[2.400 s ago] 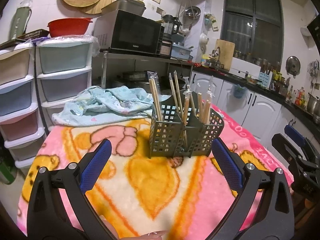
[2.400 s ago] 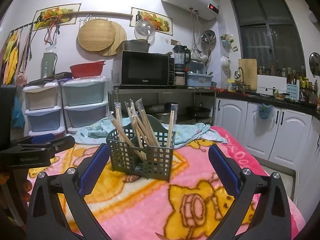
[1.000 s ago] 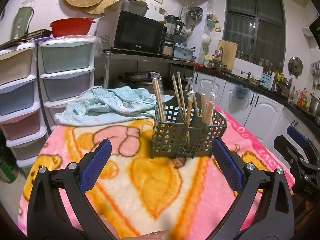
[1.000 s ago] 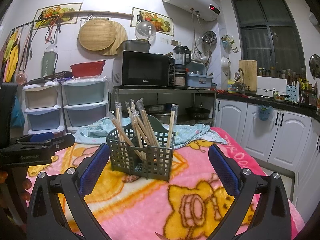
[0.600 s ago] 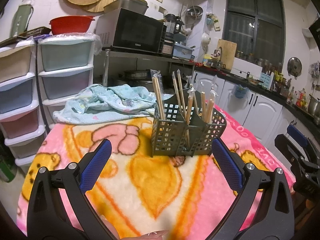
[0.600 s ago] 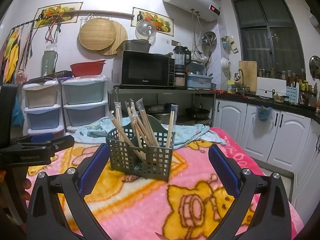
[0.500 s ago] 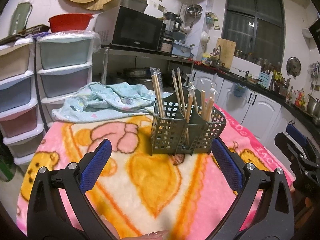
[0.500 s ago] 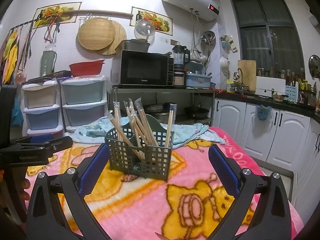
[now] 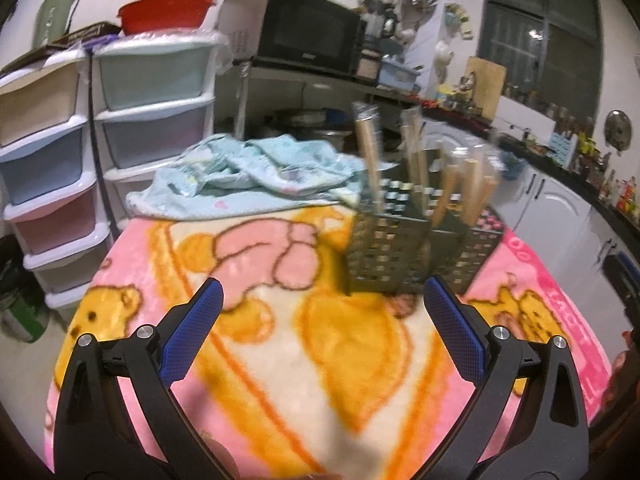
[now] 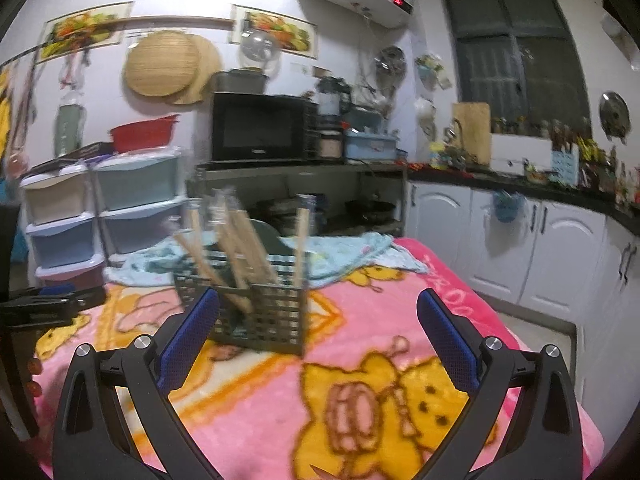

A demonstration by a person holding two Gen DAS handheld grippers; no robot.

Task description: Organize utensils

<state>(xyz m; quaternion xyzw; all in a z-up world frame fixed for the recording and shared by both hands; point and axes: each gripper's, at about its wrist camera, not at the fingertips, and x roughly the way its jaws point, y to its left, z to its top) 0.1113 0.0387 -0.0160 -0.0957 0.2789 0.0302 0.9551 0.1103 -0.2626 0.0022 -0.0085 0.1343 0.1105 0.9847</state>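
Plainly 1 caddy, 2 gaping claws

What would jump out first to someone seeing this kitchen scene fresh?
The loud pink and yellow cartoon blanket covering the table, with a dark slotted caddy of wooden chopsticks standing on it. Behind the caddy lies a crumpled pale blue cloth; both grippers' blue-padded fingers gape open, empty.

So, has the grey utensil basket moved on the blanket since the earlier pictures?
No. The utensil basket stands beside the same pink figure on the blanket as before; only the view shifted and blurred.
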